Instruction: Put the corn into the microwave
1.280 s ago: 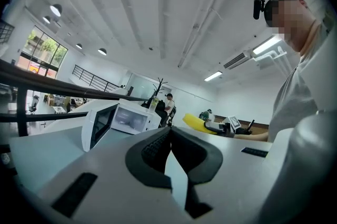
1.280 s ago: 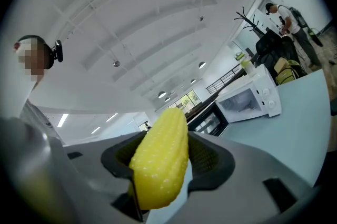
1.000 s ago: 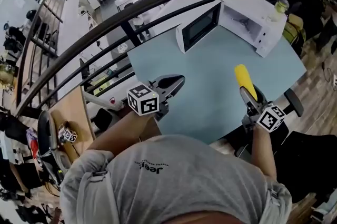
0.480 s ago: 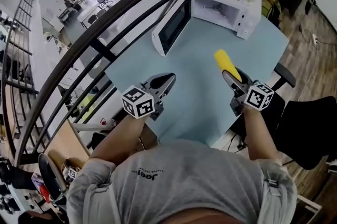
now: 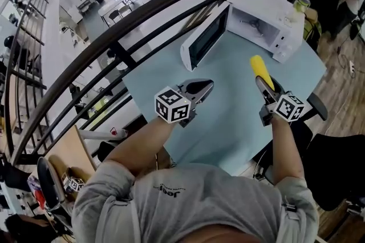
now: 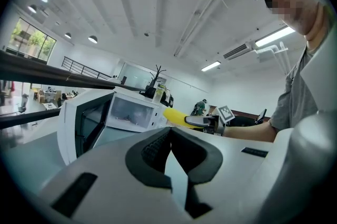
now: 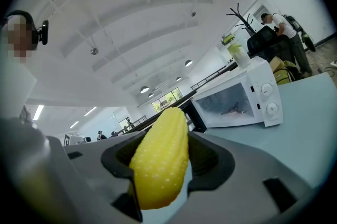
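Yellow corn (image 7: 159, 160) pinched in right claw (image 5: 266, 86): carry step. Left claw (image 6: 169, 131) pressed together, empty. Next: steer corn into open microwave (image 5: 259, 19) at tabletop (image 5: 228, 116) far edge.

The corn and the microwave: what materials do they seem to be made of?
The corn looks like moulded plastic or rubber, not real: uniform bright yellow, slightly glossy, regular small bumps. The microwave seems to have a smooth white casing, painted metal or plastic; its open door has a dark window, probably glass.
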`<state>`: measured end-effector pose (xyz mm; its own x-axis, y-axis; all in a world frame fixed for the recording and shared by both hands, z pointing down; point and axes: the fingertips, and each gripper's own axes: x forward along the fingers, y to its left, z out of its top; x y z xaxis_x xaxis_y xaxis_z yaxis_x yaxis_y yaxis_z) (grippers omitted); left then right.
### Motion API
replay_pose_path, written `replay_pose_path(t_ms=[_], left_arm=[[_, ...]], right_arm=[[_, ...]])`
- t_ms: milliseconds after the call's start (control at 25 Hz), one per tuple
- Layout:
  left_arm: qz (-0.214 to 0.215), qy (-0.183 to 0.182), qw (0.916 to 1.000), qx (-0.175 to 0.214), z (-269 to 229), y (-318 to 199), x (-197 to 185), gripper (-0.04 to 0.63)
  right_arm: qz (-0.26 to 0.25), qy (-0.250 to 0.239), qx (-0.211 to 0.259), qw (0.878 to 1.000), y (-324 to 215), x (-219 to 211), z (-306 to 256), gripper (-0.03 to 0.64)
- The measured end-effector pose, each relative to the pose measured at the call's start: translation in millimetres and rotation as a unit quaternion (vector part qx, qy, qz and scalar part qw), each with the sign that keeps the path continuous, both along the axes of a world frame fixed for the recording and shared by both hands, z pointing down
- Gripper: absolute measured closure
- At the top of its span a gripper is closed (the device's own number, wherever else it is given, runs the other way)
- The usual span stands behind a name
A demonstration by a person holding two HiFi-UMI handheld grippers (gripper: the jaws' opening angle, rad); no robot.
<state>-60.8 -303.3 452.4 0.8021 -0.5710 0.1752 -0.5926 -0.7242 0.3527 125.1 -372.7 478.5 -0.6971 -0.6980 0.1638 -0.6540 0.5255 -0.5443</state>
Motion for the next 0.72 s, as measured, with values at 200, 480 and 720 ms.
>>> replay_pose_path(t_ms=[200, 480, 720], left_arm=[[0.005, 0.000, 1.0000, 0.005, 7.1, -31.9, 12.7, 0.577], [0.005, 0.001, 1.0000, 0.005, 23.1, -75.3, 25.4, 0.577], [0.005, -0.001, 1.0000, -0.003, 45.7, -110.4, 39.7, 0.577]], right_arm=[[0.012, 0.017, 0.001, 1.000, -41.2, 0.3, 14.3, 0.364], [0.033, 0.038, 0.001, 0.999, -90.4, 3.5, 34.1, 0.364], [0.052, 0.062, -0.003, 0.997, -135.8, 6.1, 55.1, 0.364]])
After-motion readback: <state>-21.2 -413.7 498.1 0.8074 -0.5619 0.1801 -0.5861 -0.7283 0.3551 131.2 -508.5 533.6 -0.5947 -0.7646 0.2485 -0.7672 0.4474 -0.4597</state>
